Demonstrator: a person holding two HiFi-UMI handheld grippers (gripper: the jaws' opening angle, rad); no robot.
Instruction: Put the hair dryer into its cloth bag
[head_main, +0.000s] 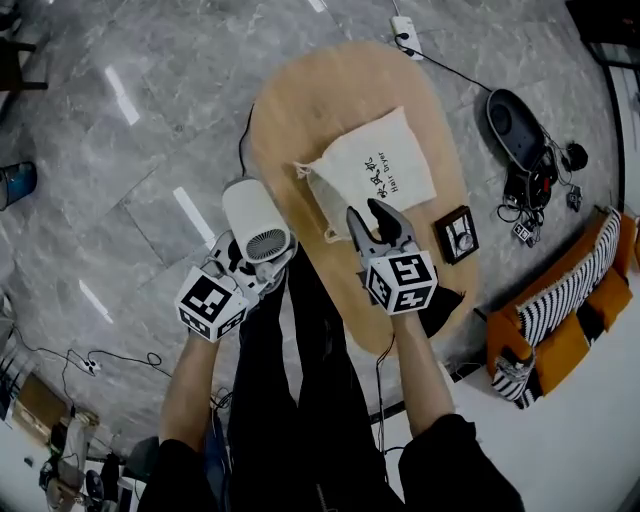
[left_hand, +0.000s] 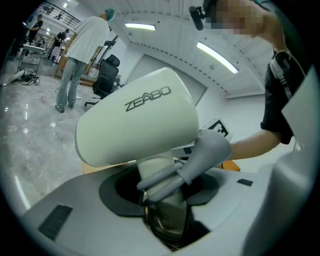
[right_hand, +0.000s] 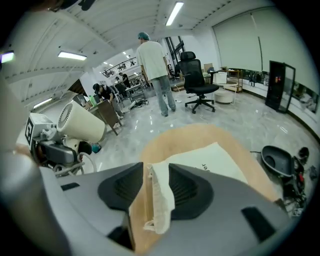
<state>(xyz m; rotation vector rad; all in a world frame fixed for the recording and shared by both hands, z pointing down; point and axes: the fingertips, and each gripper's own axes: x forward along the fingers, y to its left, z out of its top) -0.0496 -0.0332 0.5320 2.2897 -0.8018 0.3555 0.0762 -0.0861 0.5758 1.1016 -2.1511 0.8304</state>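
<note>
The dryer (head_main: 255, 220) is rigid, smooth plastic and prob. top-heavy, so grip at handle, not barrel. L gripper (head_main: 248, 262) is clamped on the handle, w/ dryer held in air left of table (head_main: 300, 110). The bag (head_main: 380, 165) is soft, light cloth lying flat on table; take it at mouth hem. R gripper (head_main: 365, 220) is released, jaws spread over hem, not pinching. Obstructions: cable (head_main: 242, 140) may snag; black frame (head_main: 457, 234) sits near bag.

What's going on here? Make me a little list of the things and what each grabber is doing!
left gripper: shut on the handle of the hair dryer
right gripper: open, jaws apart over the edge of the cloth bag
cloth bag: lying flat on the oval table
hair dryer: not yet in the bag
</note>
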